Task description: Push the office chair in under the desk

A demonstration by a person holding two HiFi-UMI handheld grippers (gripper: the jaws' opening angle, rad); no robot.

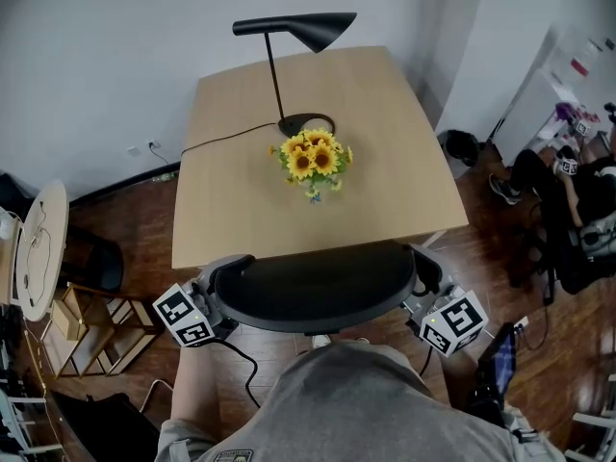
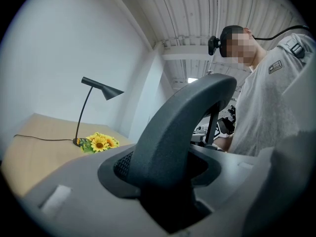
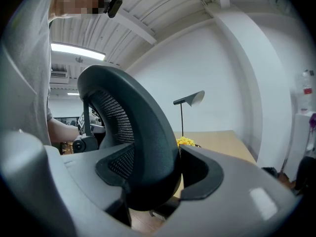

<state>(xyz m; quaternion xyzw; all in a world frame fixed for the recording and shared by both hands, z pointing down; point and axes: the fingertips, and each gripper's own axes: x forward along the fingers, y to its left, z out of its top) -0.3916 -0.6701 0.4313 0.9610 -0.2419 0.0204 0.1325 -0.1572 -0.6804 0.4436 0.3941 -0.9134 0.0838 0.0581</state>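
Note:
The office chair's dark curved back rim [image 1: 313, 296] sits right at the near edge of the wooden desk [image 1: 385, 142], with the seat hidden beneath. My left gripper [image 1: 219, 292] straddles the rim's left end. In the left gripper view the rim [image 2: 182, 122] fills the space between the jaws of that gripper [image 2: 163, 181], and the pads look just off it. My right gripper [image 1: 423, 282] is at the rim's right end. In the right gripper view its jaws [image 3: 148, 177] close against the rim and mesh [image 3: 138, 127].
On the desk stand a black lamp [image 1: 308, 29], its cable, and a bunch of sunflowers [image 1: 313, 157]. A low wooden shelf [image 1: 87, 325] and a round white piece [image 1: 38, 248] are at the left. A black bin [image 1: 462, 147] and a seated person [image 1: 568, 219] are at the right.

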